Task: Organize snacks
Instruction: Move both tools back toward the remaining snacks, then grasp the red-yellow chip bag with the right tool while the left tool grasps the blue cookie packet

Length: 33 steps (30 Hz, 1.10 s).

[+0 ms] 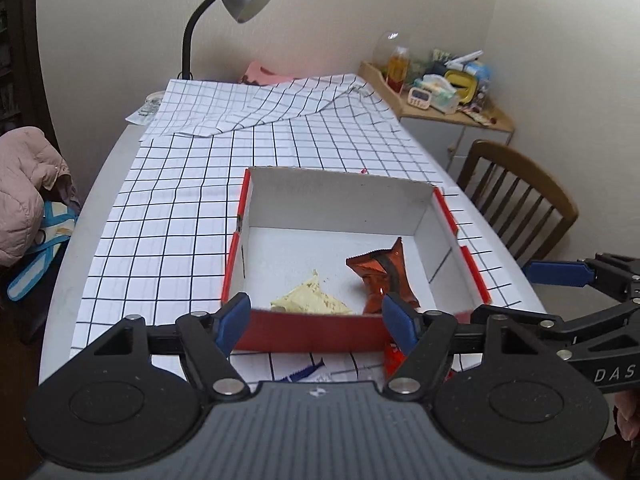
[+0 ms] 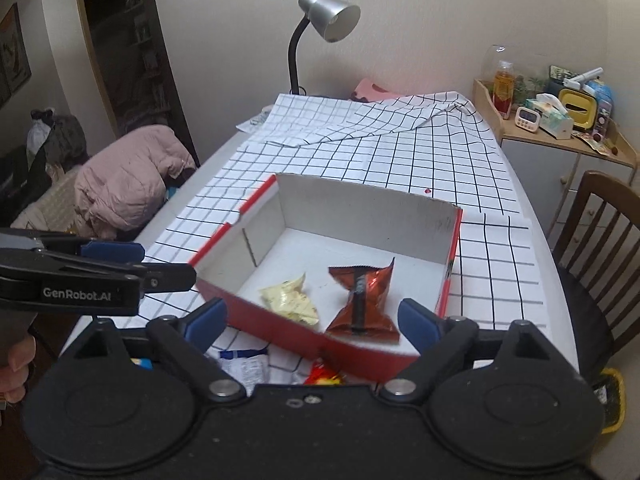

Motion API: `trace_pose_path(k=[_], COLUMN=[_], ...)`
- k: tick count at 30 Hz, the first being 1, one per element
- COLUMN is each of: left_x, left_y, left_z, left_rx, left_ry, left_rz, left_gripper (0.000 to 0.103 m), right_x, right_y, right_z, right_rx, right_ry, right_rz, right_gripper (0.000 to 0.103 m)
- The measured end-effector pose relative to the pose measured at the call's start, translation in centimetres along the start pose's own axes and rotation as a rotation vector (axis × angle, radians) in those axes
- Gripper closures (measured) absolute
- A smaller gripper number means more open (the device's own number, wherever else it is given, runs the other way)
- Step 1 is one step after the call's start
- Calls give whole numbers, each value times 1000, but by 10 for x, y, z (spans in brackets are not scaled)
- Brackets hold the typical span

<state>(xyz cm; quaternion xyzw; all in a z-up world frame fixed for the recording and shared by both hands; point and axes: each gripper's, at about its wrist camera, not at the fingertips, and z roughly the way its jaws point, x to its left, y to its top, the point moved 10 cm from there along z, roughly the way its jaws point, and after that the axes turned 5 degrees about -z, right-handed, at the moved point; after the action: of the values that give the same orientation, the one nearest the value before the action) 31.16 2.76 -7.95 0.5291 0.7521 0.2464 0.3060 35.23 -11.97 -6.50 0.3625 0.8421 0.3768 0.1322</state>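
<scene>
I see both my grippers, left (image 1: 316, 320) lettered "GenRobot.AI", right (image 2: 312, 322) "DAS", spread and empty; shallow red-and-white cardboard box (image 2: 400, 216) at twelve o'clock.

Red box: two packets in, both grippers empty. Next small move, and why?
Probably lower the right gripper toward the red-yellow packet lying on the cloth just outside the near wall of the red box. Both grippers are open and hold nothing, the yellow packet and brown packet already lie inside, and loose packets remain outside.
</scene>
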Motion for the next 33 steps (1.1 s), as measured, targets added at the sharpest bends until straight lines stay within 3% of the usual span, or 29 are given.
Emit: trace_pose_path(k=[2,10,12,22,28,33], left_x=[5,38,47,97,116,132], left_y=[-5,-25,-30,-52,-78,-101], left_z=[-12,-51,-57,-59,-29,6], left_rx=[-16,-43,-39,-33,47,158], left_ry=[-13,-46,-44,14,60,95], left_rz=[4,-33,-36,-70,-50,-69], left_gripper=[22,10,1,0,0,0], right_x=[6,33,41,69,50,31], right_y=[-4,-27,-33,-69,-96,-111], right_z=[-9,-37,-39,-25,4,35], right_rx=[-21,-68,-67,-41,31,109], right_ry=[-3,-6,-4,-55,-128,-123], right_rz=[16,53,52,-10,-50,36], right_gripper=[3,1,1,1,1,1])
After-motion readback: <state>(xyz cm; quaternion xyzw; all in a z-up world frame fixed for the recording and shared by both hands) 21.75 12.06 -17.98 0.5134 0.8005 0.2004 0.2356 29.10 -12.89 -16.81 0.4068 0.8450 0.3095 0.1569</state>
